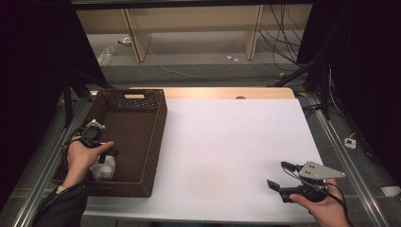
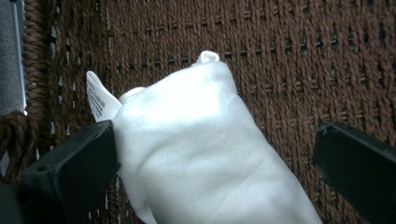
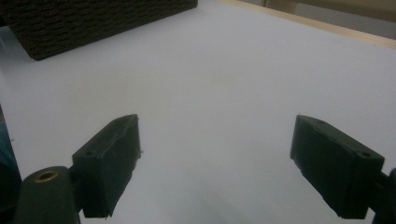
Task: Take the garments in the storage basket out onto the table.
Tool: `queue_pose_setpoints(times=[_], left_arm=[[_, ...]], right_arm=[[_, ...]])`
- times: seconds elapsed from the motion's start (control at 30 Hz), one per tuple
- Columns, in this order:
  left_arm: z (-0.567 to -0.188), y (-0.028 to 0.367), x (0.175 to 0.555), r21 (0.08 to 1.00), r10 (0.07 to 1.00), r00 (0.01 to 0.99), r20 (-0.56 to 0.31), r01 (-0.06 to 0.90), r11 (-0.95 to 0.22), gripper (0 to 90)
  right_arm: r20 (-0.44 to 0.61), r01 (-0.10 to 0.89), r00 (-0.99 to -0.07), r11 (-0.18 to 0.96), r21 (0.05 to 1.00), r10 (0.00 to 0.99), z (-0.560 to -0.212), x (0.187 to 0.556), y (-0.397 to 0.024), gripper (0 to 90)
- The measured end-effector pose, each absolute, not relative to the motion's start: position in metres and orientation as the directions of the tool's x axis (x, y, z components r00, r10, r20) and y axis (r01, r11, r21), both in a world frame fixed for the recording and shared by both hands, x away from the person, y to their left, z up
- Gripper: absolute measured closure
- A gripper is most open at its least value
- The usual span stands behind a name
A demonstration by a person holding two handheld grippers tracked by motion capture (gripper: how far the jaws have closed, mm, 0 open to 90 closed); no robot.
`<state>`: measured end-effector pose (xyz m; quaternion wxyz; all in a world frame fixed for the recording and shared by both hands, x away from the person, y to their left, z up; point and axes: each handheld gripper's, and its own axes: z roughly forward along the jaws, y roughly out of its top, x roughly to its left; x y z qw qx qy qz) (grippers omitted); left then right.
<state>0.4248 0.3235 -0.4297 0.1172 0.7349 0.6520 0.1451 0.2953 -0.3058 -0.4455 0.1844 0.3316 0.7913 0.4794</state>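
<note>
Left gripper (image 1: 106,152) is down inside the brown wicker basket (image 1: 156,137), jaws spread wide around a white cloth bundle (image 2: 201,154); one jaw seems to brush the cloth, though it's hard to tell. Over at the right, the right gripper (image 1: 279,176) hovers above the white table (image 1: 227,142), jaws spread, nothing between them.

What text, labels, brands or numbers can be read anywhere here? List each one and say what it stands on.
None can be read.
Sewn-in tag on the white cloth item in the brown woven basket: lines of small print, too blurred to read.
Left tool, open around the cloth: no marking seen.
Right tool, open over the white table sheet: no marking seen.
</note>
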Motion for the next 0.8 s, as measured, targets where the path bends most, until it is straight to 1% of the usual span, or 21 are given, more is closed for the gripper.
queue_pose_setpoints(times=[0.23,0.5,0.7,0.73,0.8], left_arm=[[-0.434,0.320,0.427,0.310,0.989,0.110,0.095,0.941,-0.135,0.0],[-0.442,0.318,0.430,0.275,0.987,0.119,0.110,0.951,-0.145,0.3],[-0.446,0.319,0.432,0.255,0.989,0.090,0.117,0.960,-0.117,3.1],[-0.450,0.319,0.433,0.230,0.988,0.084,0.129,0.967,-0.112,3.6],[-0.451,0.319,0.434,0.227,0.989,0.078,0.128,0.968,-0.106,3.8]], right_arm=[[0.028,0.343,-0.713,0.314,0.885,0.700,-0.446,0.295,-0.305,16.7],[0.027,0.345,-0.713,0.317,0.883,0.701,-0.445,0.295,-0.306,16.7],[0.027,0.341,-0.716,0.315,0.886,0.698,-0.446,0.295,-0.305,16.7],[0.027,0.341,-0.716,0.316,0.886,0.698,-0.446,0.295,-0.305,16.7],[0.028,0.343,-0.716,0.317,0.884,0.697,-0.445,0.295,-0.306,16.7]])
